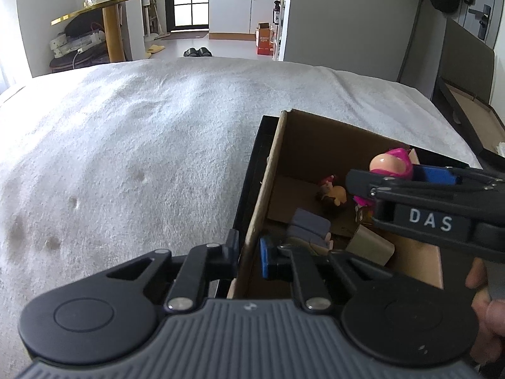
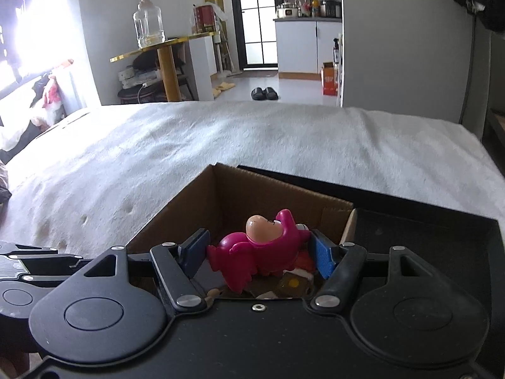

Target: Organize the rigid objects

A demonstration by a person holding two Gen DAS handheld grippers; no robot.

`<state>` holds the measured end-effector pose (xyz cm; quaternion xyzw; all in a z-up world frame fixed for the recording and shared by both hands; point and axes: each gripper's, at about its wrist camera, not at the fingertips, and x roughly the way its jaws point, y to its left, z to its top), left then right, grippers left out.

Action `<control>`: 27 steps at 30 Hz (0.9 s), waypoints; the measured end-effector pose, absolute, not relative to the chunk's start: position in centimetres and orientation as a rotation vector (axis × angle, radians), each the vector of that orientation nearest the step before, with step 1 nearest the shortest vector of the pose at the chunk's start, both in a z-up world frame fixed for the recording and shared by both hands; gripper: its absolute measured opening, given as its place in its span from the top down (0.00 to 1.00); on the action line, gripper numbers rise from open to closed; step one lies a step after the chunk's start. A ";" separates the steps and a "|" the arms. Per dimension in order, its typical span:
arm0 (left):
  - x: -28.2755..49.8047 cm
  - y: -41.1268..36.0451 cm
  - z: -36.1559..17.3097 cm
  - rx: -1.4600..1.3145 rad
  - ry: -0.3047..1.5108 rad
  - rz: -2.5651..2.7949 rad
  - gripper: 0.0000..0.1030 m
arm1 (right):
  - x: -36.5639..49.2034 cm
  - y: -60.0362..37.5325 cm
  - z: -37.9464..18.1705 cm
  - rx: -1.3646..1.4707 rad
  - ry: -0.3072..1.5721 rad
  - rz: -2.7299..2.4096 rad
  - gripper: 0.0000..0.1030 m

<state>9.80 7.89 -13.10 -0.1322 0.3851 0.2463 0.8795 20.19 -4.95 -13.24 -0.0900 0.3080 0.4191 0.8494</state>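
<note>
A pink toy figure (image 2: 265, 246) with a peach head sits between my right gripper's (image 2: 260, 252) blue pads (image 2: 322, 257), held over the open cardboard box (image 2: 195, 208). It also shows in the left wrist view (image 1: 391, 164), above the box's inside. My left gripper (image 1: 249, 255) is shut on the box's left wall (image 1: 262, 195), one finger outside, one inside. Inside the box lie a small doll figure (image 1: 331, 194), a grey-purple block (image 1: 311, 224) and a tan block (image 1: 372, 246).
The box stands on a white towel-covered bed (image 1: 142, 158), with its black lid or tray (image 2: 426, 230) on the right side. Another open box (image 1: 473, 117) lies at the bed's far right. A gold side table with a glass jar (image 2: 148, 25) stands beyond the bed.
</note>
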 end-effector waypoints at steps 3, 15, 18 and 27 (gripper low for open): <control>9.9 7.9 -13.2 -0.276 0.803 0.512 0.88 | 20.2 -4.4 -13.4 -0.201 0.664 0.886 0.35; 10.0 8.0 -13.2 -0.280 0.810 0.525 0.88 | 21.2 -3.0 -13.7 -0.124 0.748 0.923 0.33; 10.2 7.7 -13.1 -0.265 0.816 0.532 0.87 | 21.1 -3.8 -13.6 -0.116 0.753 0.919 0.33; 10.8 7.1 -12.6 -0.234 0.853 0.550 0.87 | 21.3 -7.2 -12.2 -0.082 0.767 0.879 0.31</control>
